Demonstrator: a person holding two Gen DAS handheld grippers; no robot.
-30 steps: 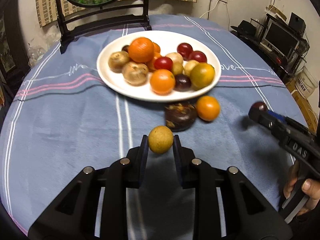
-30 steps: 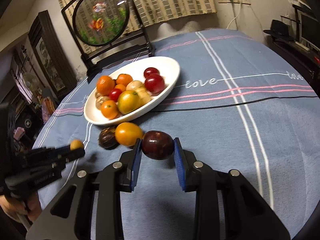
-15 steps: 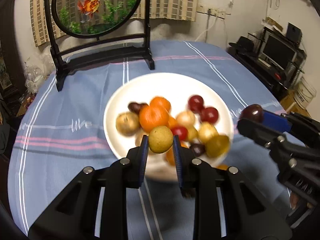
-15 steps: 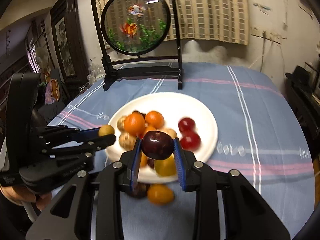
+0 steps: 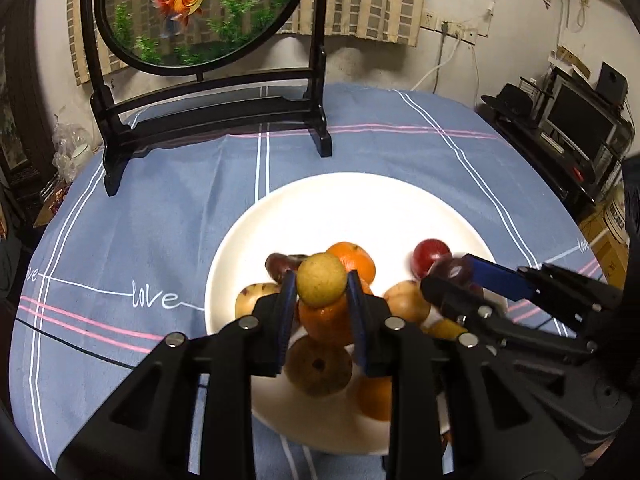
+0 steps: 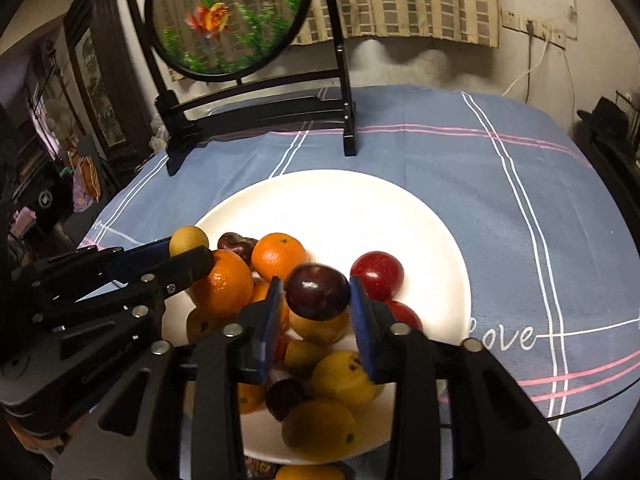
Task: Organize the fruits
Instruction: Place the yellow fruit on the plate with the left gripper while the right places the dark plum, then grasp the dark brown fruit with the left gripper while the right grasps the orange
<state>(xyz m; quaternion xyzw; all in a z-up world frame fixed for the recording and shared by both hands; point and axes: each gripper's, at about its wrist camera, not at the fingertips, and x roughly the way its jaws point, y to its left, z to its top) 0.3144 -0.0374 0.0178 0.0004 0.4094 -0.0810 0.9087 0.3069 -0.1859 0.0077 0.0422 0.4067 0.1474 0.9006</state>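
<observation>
A white plate (image 5: 360, 204) (image 6: 344, 208) on the blue tablecloth carries a heap of oranges, red plums and yellow-brown fruits. My left gripper (image 5: 321, 276) hangs over the heap with a round yellow-green fruit (image 5: 321, 285) (image 6: 188, 240) between its pads; the jaws are opening, and the pads still touch the fruit. Just to its right, my right gripper (image 6: 316, 285) holds a dark purple plum (image 6: 318, 293) (image 5: 450, 270) above the pile; its jaws are opening too, with the plum still between them. Each gripper shows in the other's view: the right gripper (image 5: 436, 280) and the left gripper (image 6: 192, 254).
A black wooden stand with a round goldfish screen (image 5: 208, 116) (image 6: 256, 108) stands on the table behind the plate. An orange fruit (image 6: 304, 473) lies on the cloth at the plate's near edge. Shelves with a monitor (image 5: 576, 120) stand off the table's right side.
Both grippers have carried their fruits from the cloth in front of the plate forward and up, and now hang over the fruit heap. The jaws look slightly wider.
</observation>
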